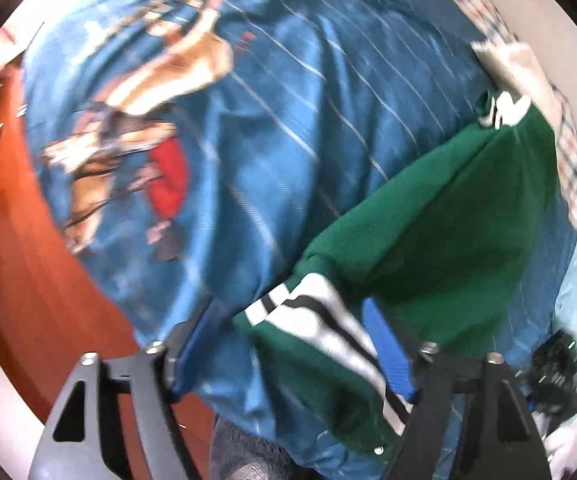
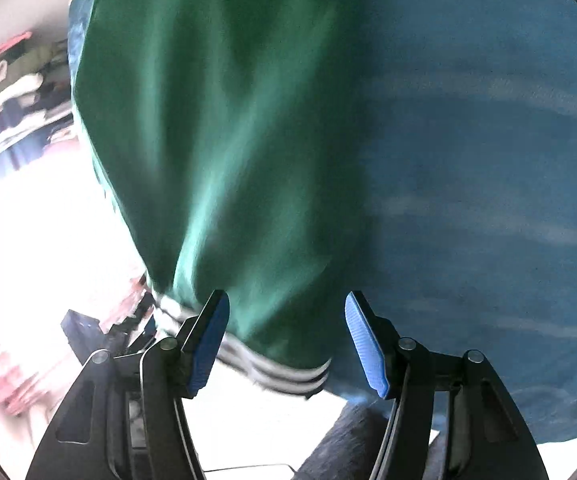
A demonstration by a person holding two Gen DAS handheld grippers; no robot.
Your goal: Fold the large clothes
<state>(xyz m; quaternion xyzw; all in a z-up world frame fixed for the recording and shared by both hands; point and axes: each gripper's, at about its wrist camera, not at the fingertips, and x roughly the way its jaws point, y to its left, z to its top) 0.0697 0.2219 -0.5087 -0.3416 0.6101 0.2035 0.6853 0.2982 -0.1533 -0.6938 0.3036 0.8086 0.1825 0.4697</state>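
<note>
Green knit, a sweater (image 1: 428, 216) with striped cuffs, lies stretched but rumpled on the blue printed bedspread (image 1: 272, 112), no clean fold visible yet. The left gripper (image 1: 288, 344) stands spread around one striped cuff (image 1: 320, 328), not pinching it. The right gripper (image 2: 286, 336) hangs spread over the striped hem (image 2: 280, 372). Most folding looks left to do.

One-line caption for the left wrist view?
Left hand-held gripper open over the green garment's striped cuff on a blue printed bedspread.
</note>
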